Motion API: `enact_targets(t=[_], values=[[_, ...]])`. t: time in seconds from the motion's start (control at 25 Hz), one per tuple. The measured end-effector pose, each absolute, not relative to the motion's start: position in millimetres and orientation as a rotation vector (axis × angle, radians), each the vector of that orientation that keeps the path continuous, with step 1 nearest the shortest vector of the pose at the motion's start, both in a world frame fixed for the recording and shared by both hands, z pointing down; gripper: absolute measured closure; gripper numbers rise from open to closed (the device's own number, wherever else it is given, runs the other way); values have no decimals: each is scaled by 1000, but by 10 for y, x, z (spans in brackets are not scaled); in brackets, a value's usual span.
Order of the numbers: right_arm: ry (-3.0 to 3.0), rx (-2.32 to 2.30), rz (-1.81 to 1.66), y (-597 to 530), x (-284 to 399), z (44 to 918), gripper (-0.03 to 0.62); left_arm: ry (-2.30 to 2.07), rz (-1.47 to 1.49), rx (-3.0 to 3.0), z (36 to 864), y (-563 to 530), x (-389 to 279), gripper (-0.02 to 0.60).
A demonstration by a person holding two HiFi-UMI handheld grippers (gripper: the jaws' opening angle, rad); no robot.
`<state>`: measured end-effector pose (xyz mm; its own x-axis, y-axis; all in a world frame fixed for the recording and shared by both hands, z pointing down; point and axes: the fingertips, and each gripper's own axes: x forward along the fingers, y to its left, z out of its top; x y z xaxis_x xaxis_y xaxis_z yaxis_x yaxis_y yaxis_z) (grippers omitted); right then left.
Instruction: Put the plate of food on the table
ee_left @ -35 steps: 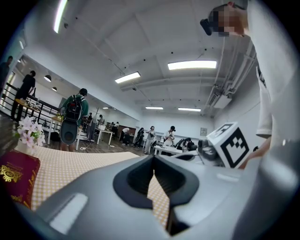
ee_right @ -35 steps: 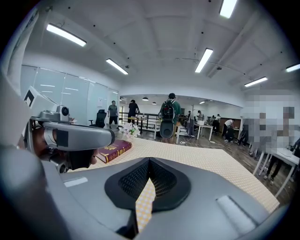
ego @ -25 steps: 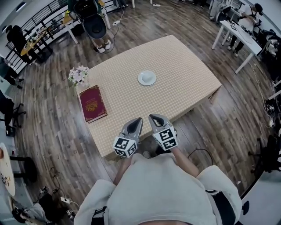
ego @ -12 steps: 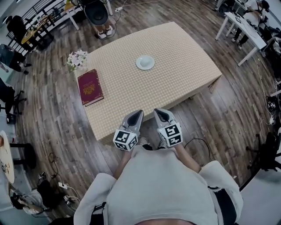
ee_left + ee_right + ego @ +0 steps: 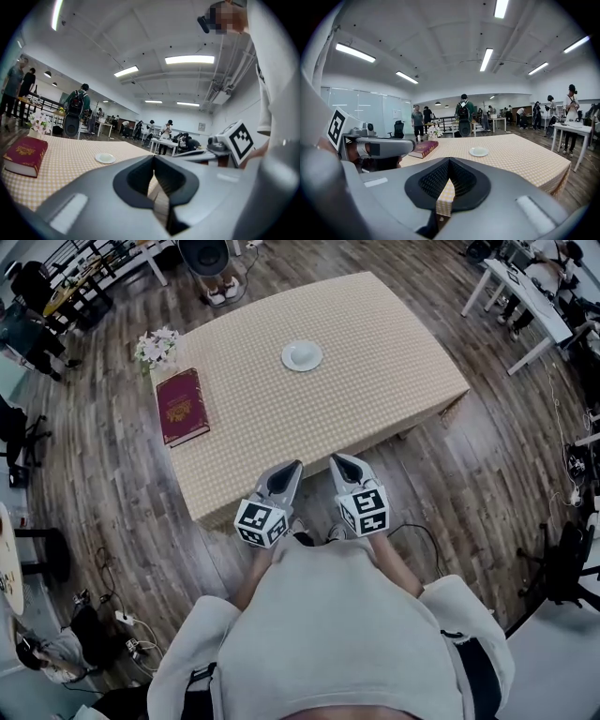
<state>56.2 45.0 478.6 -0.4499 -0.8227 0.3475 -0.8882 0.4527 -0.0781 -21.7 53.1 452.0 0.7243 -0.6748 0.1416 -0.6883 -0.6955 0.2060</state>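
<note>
You are holding the left gripper (image 5: 292,467) and right gripper (image 5: 338,459) with fingers together, empty, lower centre; the plate (image 5: 302,356) is sitting on the bench (image 5: 394,381) as asked.

no words or numbers can be read. the red book (image 5: 182,407) on the counter (image 5: 375,352) bears a gold cover design too small to make out. the cubes on the left gripper (image 5: 291,468) and right gripper (image 5: 338,461) show only black-and-white square markers.

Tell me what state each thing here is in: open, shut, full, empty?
Left gripper: shut, holding nothing.
Right gripper: shut, holding nothing.
Red book: closed, lying flat on the table.
White plate: resting on the table, apart from both grippers; contents too small to tell.
Flowers: upright by the table's corner.
Table: covered with a checked cloth.
</note>
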Motion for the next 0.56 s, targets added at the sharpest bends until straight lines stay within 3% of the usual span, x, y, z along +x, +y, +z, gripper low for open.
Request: enact_targets(t=[0.56], values=[[-2449,1461,347,273,654,4805,597,-1106,59,2665,4527,346,-243,574]])
